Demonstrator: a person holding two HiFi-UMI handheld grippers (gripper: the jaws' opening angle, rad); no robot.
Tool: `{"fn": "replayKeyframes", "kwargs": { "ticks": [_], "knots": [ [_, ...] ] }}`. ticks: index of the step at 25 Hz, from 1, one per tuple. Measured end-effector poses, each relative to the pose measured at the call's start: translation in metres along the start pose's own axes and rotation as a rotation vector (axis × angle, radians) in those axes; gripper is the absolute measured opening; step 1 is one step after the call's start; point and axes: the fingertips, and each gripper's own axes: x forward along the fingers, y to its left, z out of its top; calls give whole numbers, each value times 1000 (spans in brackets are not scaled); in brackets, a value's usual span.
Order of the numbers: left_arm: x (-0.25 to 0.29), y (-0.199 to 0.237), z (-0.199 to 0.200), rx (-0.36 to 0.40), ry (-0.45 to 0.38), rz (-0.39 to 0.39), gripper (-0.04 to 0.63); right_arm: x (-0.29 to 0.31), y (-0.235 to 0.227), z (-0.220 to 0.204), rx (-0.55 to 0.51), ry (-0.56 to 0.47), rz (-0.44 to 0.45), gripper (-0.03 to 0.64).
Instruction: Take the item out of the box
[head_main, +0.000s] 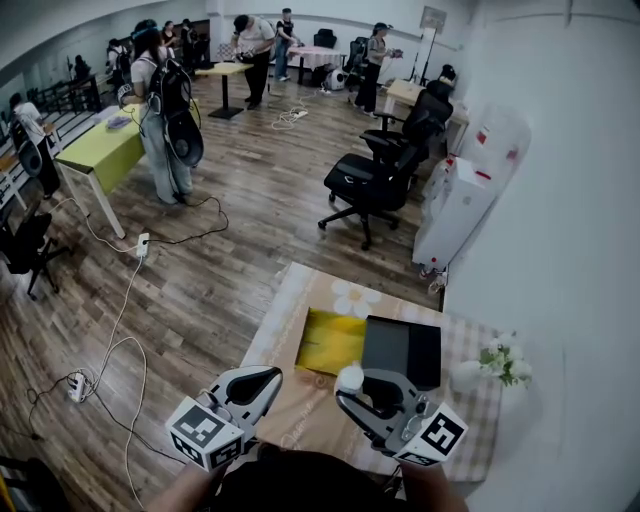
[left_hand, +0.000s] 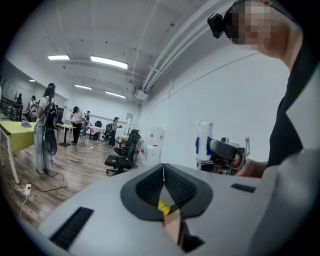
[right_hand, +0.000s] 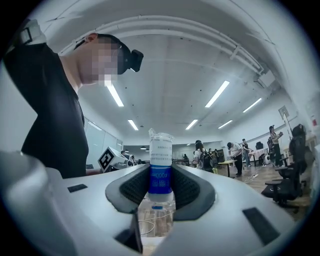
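An open cardboard box (head_main: 300, 345) with a yellow inside sits on the table (head_main: 300, 290), and its black lid (head_main: 402, 350) lies beside it on the right. My right gripper (head_main: 352, 392) is raised above the table's near edge. It is shut on a small white bottle (head_main: 350, 377) with a blue label band. In the right gripper view the bottle (right_hand: 161, 150) stands upright, pressed between both pads (right_hand: 134, 186). The left gripper view shows the same bottle (left_hand: 204, 142) off to the right. My left gripper (head_main: 268, 382) hovers at the box's near left with nothing in it, its jaws meeting tip to tip.
A white vase of flowers (head_main: 497, 364) stands at the table's right edge, by the white wall. A black office chair (head_main: 385, 175) and a white cabinet (head_main: 455, 205) stand beyond the table. Cables (head_main: 120, 320) trail over the wooden floor; several people stand further back at tables.
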Motion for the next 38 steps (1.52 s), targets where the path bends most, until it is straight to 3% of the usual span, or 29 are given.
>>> {"fn": "replayKeyframes", "kwargs": {
  "ticks": [7,38],
  "knots": [
    [0,-2,-9,18,12,-12,15,1,6,-21,25,34,18,133],
    [3,8,-12,-4,5,8,15,6,-7,-43,70,78,20,132]
  ]
}}
